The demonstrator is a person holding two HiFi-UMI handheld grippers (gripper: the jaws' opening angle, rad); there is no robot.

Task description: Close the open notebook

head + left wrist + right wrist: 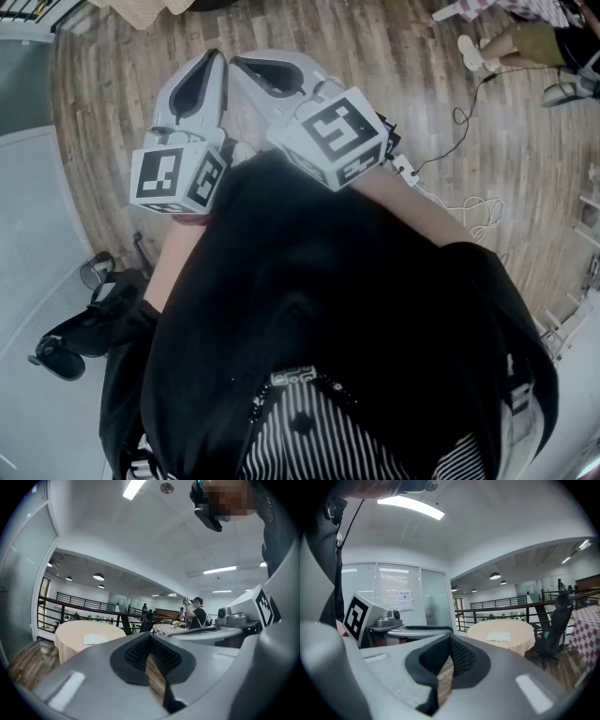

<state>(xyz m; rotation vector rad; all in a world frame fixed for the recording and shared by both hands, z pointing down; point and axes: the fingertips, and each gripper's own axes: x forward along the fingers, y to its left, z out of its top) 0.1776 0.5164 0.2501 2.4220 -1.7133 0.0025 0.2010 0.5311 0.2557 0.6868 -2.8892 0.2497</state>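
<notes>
The notebook [96, 639] is a flat white shape lying on a round table with a pale checked cloth [70, 641], far ahead of me. The right gripper view has the notebook [499, 636] on that same table [520, 644]. It is too far off to tell how its pages lie. My left gripper [214, 58] and my right gripper [240, 64] are held side by side close to my chest, pointing roughly level over the wooden floor. The left gripper [150, 638] is shut with nothing in it, and so is the right gripper [449, 641].
A black office chair [555, 630] stands right of the round table, in front of a dark railing [79, 604]. Another table with a checked cloth [164, 629] and a standing person [199, 616] are further back. Cables [469, 202] trail on the floor; dark sandals [56, 356] lie at my left.
</notes>
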